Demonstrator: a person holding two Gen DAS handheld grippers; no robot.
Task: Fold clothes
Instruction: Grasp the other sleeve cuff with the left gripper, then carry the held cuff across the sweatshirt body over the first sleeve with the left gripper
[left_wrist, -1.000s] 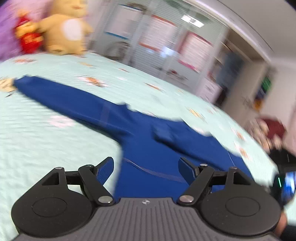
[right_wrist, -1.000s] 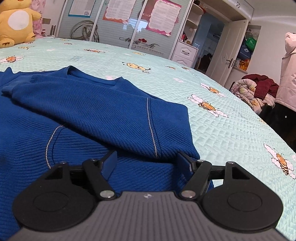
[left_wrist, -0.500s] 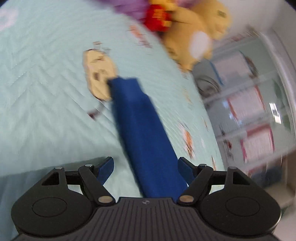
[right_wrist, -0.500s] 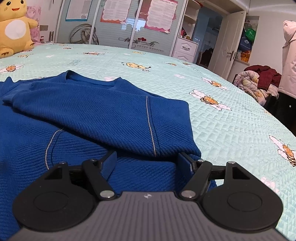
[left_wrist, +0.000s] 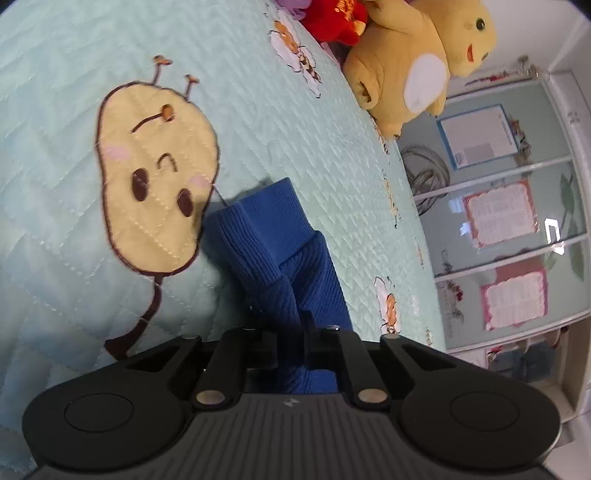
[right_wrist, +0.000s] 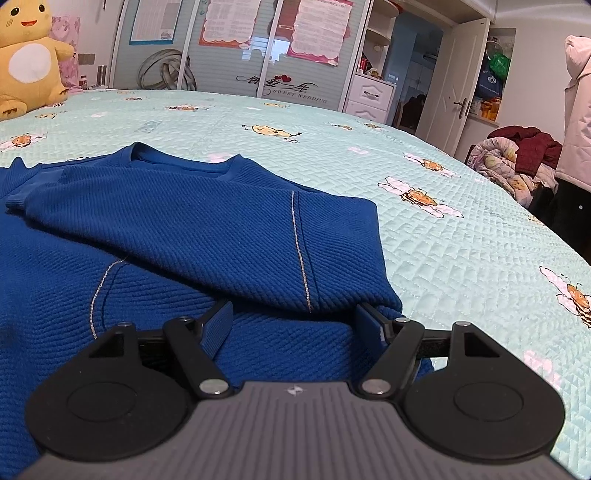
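Note:
A blue ribbed sweater (right_wrist: 155, 236) lies on the pale green bed cover, one sleeve folded across its chest. In the left wrist view its other sleeve (left_wrist: 317, 280) stretches out over the cover, ribbed cuff (left_wrist: 266, 218) at the far end. My left gripper (left_wrist: 290, 332) is shut on this sleeve just behind the cuff, the cloth bunched between the jaws. My right gripper (right_wrist: 295, 325) hovers low over the sweater's near right edge, jaws wide open, fabric lying under and between the fingers without being pinched.
A yellow plush toy (left_wrist: 413, 70) and a red one (left_wrist: 336, 18) sit at the head of the bed. Sliding wardrobe doors (right_wrist: 236, 48) stand beyond. A heap of clothes (right_wrist: 517, 158) lies past the bed's right edge, where a person in a pale coat (right_wrist: 578, 110) stands.
My left gripper swung from above the sweater's body out along the sleeve to the cuff, rolled, and shut on the sleeve. The right gripper stayed put and open.

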